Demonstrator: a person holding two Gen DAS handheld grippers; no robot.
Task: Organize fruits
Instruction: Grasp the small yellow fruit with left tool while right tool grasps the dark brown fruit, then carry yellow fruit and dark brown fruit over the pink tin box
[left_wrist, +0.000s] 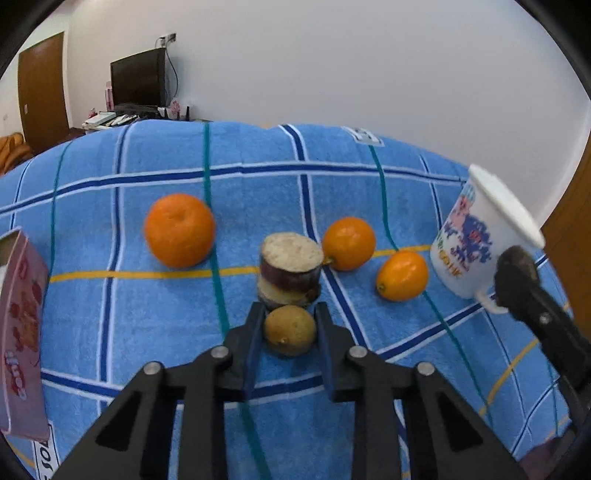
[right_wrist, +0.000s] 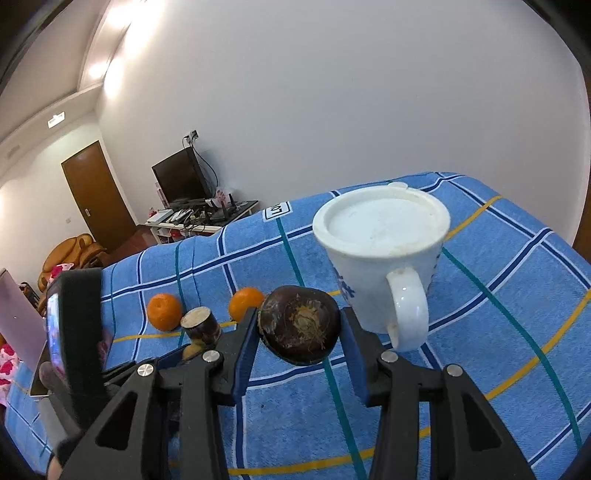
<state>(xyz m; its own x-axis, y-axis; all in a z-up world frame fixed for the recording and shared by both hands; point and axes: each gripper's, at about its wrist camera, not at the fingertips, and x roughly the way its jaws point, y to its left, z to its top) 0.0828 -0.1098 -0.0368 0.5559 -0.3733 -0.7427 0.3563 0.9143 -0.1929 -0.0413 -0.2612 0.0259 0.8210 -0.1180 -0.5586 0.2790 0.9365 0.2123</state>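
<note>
My left gripper is shut on a small brownish-green round fruit, low over the blue checked towel. Just beyond it stands a dark-skinned cut cylinder of sugarcane. A big orange, a smaller orange and a kumquat-like orange fruit lie behind. My right gripper is shut on a dark brown water chestnut, held above the towel next to the white lidded mug. The mug also shows in the left wrist view.
A pink printed box stands at the towel's left edge. The towel's far edge drops off toward a white wall. A TV and desk and a brown door stand in the room behind.
</note>
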